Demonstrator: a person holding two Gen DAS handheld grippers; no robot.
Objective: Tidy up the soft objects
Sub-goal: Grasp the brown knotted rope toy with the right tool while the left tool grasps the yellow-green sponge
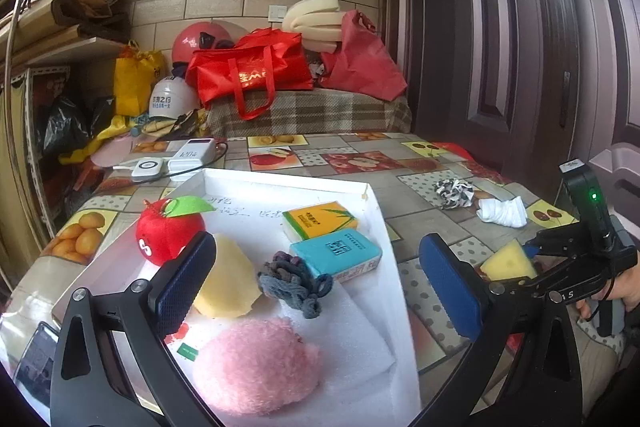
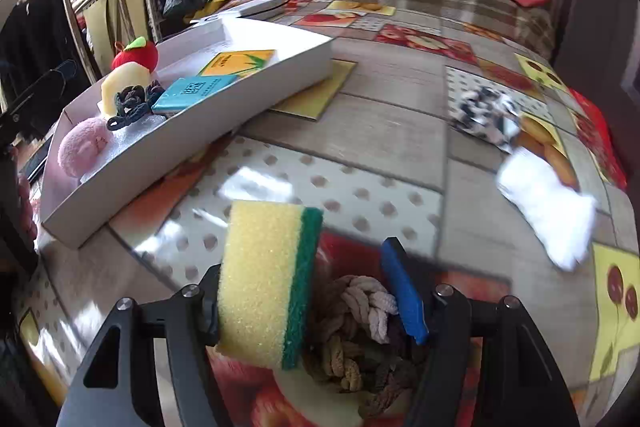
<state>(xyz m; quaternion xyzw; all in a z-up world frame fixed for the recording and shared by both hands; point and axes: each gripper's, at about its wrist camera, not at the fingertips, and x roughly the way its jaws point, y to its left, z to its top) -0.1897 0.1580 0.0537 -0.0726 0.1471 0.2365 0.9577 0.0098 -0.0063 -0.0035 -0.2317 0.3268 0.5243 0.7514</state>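
Right hand-held gripper (image 2: 320, 291): yellow foam sponge with green scrub layer (image 2: 266, 279) sits upright against its left finger; blue pad of the right finger (image 2: 402, 293) stands apart from the green side, so no clear two-sided clamp. Below the jaws, a pile of beige and brown braided hair ties (image 2: 356, 331) lies on the bench with fruit-print oilcloth (image 2: 360, 131). To the left, a white cardboard tray (image 2: 192, 143) holds a pink fluffy ball (image 2: 82, 147), dark hair ties (image 2: 134, 103), a teal tissue pack (image 2: 192, 91), a yellow tissue pack (image 2: 236, 61), a pale yellow sponge wedge (image 2: 122, 81) and a red plush apple (image 2: 136, 53). To the right: black-and-white patterned scrunchie (image 2: 486, 115), white cloth bundle (image 2: 548, 211), blurred.
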